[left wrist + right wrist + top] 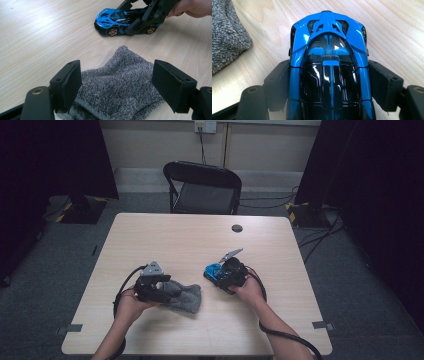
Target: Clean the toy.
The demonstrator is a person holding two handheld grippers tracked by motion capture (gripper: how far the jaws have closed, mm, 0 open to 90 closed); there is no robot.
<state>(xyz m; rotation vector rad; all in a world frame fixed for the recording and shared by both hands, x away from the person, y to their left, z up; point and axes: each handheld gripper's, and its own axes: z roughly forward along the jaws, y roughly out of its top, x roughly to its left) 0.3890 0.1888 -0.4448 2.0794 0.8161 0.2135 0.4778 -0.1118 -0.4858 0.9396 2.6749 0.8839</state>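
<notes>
From the high view, a person's two forearms reach over a pale wooden table, an empty black chair standing beyond its far edge. The left gripper rests over a grey cloth near the front of the table; the right gripper holds a blue toy car just right of centre.

In the left gripper view, the jaws stand spread either side of the bunched grey cloth, the right pad apart from it. Beyond lies the blue car, gripped by the other tool.

In the right gripper view, both black pads press against the flanks of the car, pinching it. The cloth's edge lies near, at upper left.
</notes>
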